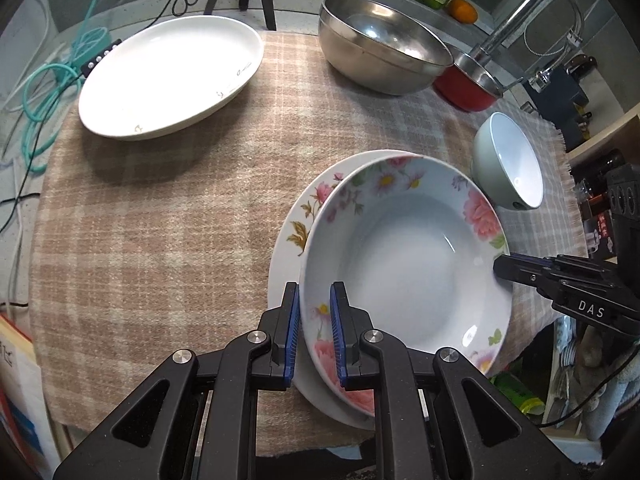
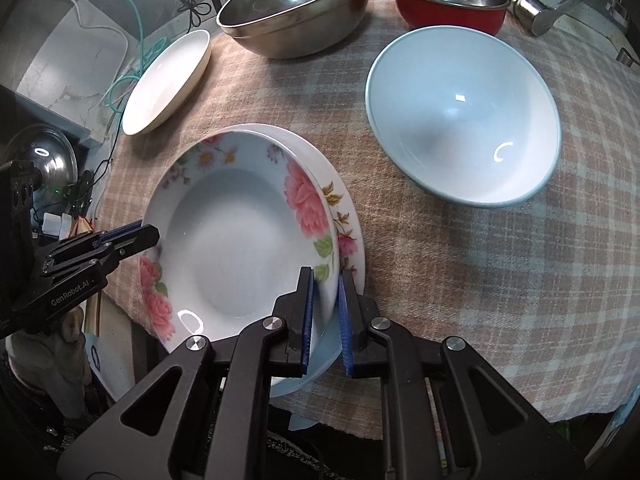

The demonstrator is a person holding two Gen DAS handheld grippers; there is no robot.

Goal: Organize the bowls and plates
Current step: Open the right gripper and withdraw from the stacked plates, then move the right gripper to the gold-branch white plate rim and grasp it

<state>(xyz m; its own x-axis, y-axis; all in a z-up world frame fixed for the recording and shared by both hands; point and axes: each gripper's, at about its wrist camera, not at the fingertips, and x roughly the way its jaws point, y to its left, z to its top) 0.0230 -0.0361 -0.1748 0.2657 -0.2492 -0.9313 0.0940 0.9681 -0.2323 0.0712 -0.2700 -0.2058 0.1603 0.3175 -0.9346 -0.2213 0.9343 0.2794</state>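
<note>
A floral deep plate (image 1: 404, 264) sits tilted on a flat floral plate (image 1: 296, 224) at the near edge of the checked cloth. My left gripper (image 1: 314, 332) is shut on the deep plate's near rim. My right gripper (image 2: 326, 316) is shut on the opposite rim of the same deep plate (image 2: 240, 240); it shows in the left wrist view (image 1: 504, 268) at the plate's right side. The left gripper shows in the right wrist view (image 2: 148, 236). The flat plate (image 2: 352, 236) peeks out beneath.
A large white plate (image 1: 168, 76) lies far left. A steel bowl (image 1: 380, 44), a red-sided steel bowl (image 1: 468, 84) and a pale green bowl (image 1: 512, 160) stand behind. A faucet (image 1: 532, 12) rises at the back right. Cables lie left of the cloth.
</note>
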